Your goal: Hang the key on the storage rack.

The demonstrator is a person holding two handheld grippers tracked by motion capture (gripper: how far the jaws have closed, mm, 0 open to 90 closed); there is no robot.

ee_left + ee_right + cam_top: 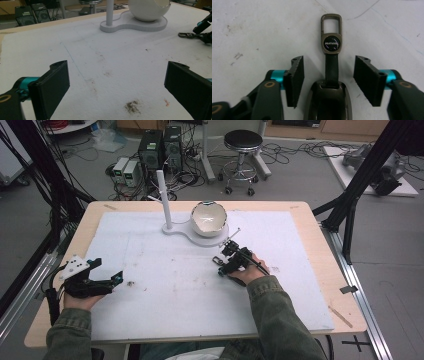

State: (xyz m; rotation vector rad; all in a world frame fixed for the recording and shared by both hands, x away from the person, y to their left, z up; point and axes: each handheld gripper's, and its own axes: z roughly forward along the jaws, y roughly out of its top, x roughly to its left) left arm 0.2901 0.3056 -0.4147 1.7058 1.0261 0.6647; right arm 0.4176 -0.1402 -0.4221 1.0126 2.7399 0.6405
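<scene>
We see the right gripper [223, 261] held low over the white foam mat [165, 290], a little right of the table's middle and just in front of the white figure-eight stand [192, 231]. In the right gripper view its jaws are half spread, and between them lies the dark metal key fob with a black strap and a rectangular clip ring [331, 50]. The pads stand apart from the strap on both sides, so nothing is clamped. The fob lies flat on the mat, its ring end pointing away from the gripper.

Our left gripper [107, 281] rests near the mat's left edge, jaws wide apart with bare mat between them.

The stand carries a thin white upright post [164, 200] and a white egg-shaped bowl with a broken-looking open top [208, 217]; its base sits close beyond the fob. Between the two grippers the mat is open, marked by a few brown smudges [132, 106]. The light wooden table edge [320, 270] frames the mat, with a wider strip showing on the right.
</scene>
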